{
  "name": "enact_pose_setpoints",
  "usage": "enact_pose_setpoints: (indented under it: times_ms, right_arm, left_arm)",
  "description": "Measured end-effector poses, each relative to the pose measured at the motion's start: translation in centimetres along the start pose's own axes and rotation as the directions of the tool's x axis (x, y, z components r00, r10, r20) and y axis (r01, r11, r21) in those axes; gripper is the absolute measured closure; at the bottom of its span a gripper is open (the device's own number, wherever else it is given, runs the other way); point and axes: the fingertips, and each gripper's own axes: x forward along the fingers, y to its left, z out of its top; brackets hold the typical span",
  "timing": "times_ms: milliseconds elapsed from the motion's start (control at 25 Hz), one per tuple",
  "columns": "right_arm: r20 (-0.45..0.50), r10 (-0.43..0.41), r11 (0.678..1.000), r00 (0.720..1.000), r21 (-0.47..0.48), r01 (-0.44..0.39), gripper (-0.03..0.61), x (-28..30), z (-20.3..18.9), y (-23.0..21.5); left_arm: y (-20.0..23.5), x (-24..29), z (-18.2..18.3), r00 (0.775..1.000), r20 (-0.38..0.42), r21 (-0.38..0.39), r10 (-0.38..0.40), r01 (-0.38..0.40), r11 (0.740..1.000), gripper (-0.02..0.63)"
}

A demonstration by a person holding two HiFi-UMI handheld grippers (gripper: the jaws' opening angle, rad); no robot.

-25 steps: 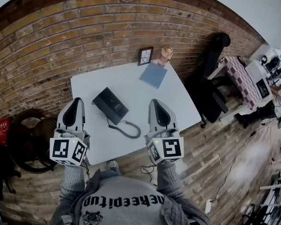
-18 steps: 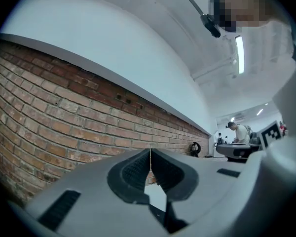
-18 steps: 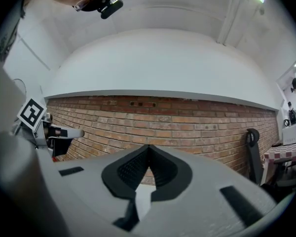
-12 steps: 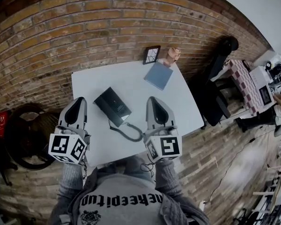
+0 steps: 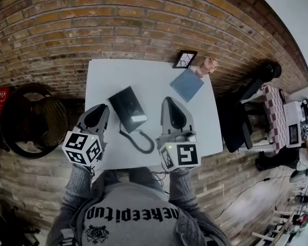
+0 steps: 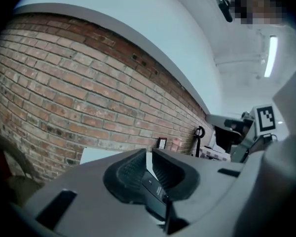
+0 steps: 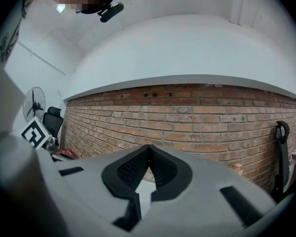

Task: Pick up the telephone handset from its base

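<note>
The black telephone [image 5: 127, 108] lies flat on the white table [image 5: 154, 76], its handset resting on the base. Its coiled cord [image 5: 139, 141] loops toward the table's front edge. My left gripper [image 5: 100, 111] hangs at the table's left edge, just left of the phone, with its jaws together and nothing held. My right gripper [image 5: 171, 105] hovers over the table to the right of the phone, also shut and empty. In the left gripper view the jaws [image 6: 149, 154] show only a slit, and the telephone [image 6: 155, 189] appears low between them. In the right gripper view the tips [image 7: 148, 149] meet, facing the brick wall.
A blue notebook [image 5: 187, 84], a small picture frame [image 5: 185, 59] and a figurine [image 5: 209, 64] sit at the table's far right corner. A round black fan [image 5: 33, 124] stands on the floor to the left. A black office chair [image 5: 246, 94] stands to the right. The brick wall [image 5: 118, 24] runs behind the table.
My left gripper has sunk and rolled, and is now beside the table's left edge. My right gripper has drifted a little closer to the phone. The phone has not moved.
</note>
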Motion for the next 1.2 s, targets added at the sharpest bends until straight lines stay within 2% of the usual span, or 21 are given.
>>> enact_pose_setpoints:
  times_ms: [280, 520, 600, 640, 680, 880, 1200]
  right_arm:
    - [-0.043, 0.083, 0.997, 0.996, 0.010, -0.083, 0.574, 1.2, -2.1, -0.3]
    - [-0.077, 0.124, 0.992, 0.989, 0.018, -0.123, 0.574, 1.0, -3.9, -1.5]
    - [-0.086, 0.136, 0.991, 0.987, 0.018, -0.135, 0.574, 0.9, -4.4, -2.0]
    - [-0.090, 0.142, 0.990, 0.986, 0.017, -0.141, 0.574, 0.8, -4.6, -2.2]
    - [-0.094, 0.148, 0.989, 0.985, 0.016, -0.147, 0.574, 0.8, -4.8, -2.4]
    - [-0.112, 0.167, 0.986, 0.980, 0.007, -0.168, 0.574, 0.4, -5.7, -3.5]
    - [-0.131, 0.206, 0.978, 0.970, -0.005, -0.209, 0.574, 0.0, -7.1, -5.4]
  left_arm:
    - [-0.1, 2.0, -6.7, 0.993, -0.117, -0.151, 0.003, -0.021, 0.988, 0.597]
    - [0.6, 3.5, -11.0, 0.981, -0.184, -0.231, 0.053, -0.095, 0.968, 0.597]
    - [0.8, 3.9, -12.2, 0.977, -0.204, -0.265, 0.063, -0.117, 0.957, 0.580]
    - [1.0, 4.2, -12.8, 0.975, -0.215, -0.281, 0.065, -0.125, 0.951, 0.547]
    - [1.1, 4.4, -13.4, 0.972, -0.224, -0.296, 0.068, -0.135, 0.946, 0.525]
    - [2.0, 5.7, -15.3, 0.962, -0.254, -0.339, 0.104, -0.189, 0.922, 0.509]
    - [2.8, 7.4, -16.7, 0.960, -0.252, -0.396, 0.122, -0.218, 0.892, 0.486]
